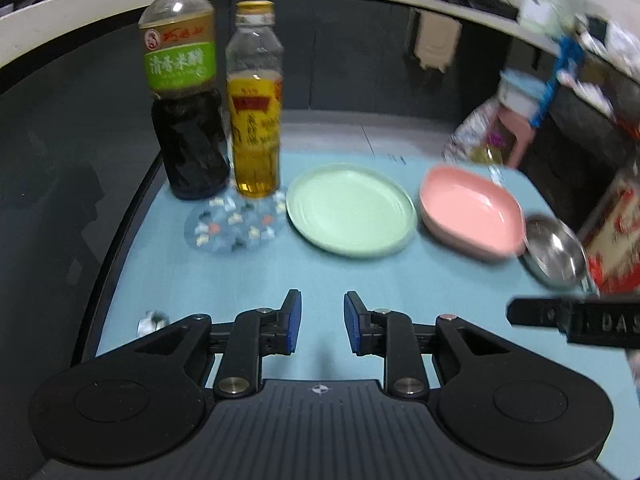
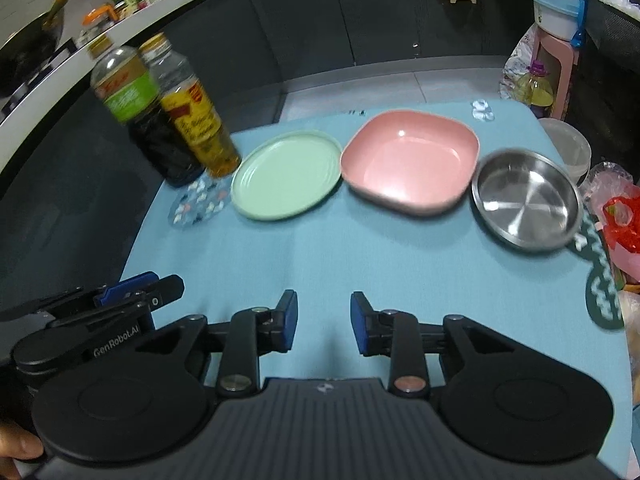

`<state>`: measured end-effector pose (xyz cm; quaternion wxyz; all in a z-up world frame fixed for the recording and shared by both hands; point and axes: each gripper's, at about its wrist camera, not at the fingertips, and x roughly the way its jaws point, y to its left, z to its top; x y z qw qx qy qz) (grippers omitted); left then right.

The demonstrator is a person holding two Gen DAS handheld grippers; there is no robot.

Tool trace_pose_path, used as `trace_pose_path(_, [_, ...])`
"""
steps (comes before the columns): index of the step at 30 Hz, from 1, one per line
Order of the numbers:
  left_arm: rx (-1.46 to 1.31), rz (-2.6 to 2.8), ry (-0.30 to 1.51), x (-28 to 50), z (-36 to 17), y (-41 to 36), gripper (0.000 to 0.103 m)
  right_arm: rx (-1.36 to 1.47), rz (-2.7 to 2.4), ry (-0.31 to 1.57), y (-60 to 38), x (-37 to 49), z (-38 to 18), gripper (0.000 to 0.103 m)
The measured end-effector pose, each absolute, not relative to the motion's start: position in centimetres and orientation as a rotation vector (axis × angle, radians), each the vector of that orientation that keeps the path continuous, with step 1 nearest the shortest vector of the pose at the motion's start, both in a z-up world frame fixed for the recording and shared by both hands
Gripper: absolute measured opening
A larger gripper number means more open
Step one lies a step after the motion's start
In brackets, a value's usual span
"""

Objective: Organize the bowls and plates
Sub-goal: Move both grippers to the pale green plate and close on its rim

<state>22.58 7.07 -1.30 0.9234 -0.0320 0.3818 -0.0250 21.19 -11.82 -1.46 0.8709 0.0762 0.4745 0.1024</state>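
Both my tongs hung spread and empty over the near blue tablecloth (image 2: 320, 256): left gripper (image 1: 322, 322), right gripper (image 2: 324, 322). Beyond them lay a row: green plate (image 2: 286, 174) left, pink bowl (image 2: 410, 156) middle, steel dish (image 2: 526, 200) right, bottles (image 1: 216, 108) far left.

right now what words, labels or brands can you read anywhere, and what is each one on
"GenRobot.AI": on the black body of the left gripper, seen from the right wrist.
"DAS": raised letters, cut off by the frame edge, on the black right gripper, seen from the left wrist.
"清香米醋": green label of the dark-liquid bottle.
Yellow-liquid bottle: red and yellow label too blurred to read.
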Motion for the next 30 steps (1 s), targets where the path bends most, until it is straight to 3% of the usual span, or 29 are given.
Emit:
trace_pose_path(12, [-0.208,0.031,0.812,31.7,-5.0,9.2,0.023,0.278,0.179,1.061,-11.1,29.0,-5.1,0.027])
trace_pose_path(30, [-0.29,0.025,0.815,36.7,-7.8,9.7,0.026,0.32,0.132,1.097,-9.7,33.8,-8.2,0.027])
